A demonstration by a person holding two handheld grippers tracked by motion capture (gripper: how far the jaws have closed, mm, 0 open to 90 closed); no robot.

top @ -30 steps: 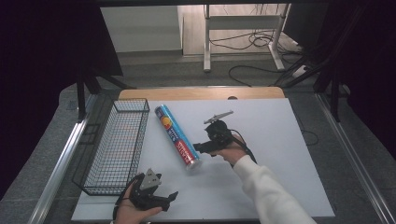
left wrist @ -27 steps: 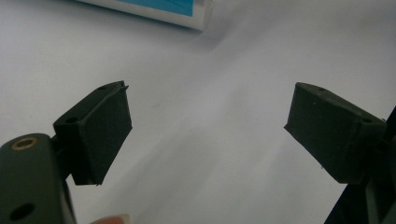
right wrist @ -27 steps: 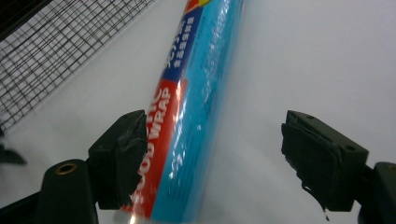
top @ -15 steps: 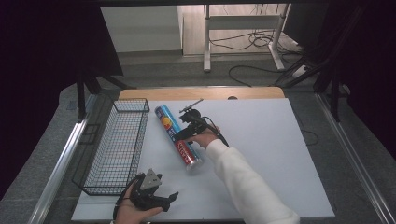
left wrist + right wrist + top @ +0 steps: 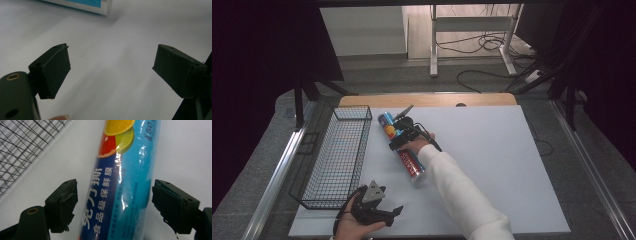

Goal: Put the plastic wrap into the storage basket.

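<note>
Right gripper (image 5: 393,141) has swung over from the mat's middle, jaws just widened and now straddling the roll (image 5: 117,195) without touching, basket (image 5: 337,160) beside it; pinch likely next.

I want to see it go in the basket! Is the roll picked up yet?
Not yet. The roll lies on the white table beside the wire basket, which looks empty. The right gripper has its jaws around the roll, just opened wider, with gaps on both sides. The left gripper waits open. Squeezing, lifting and dropping it in are probably left.
</note>
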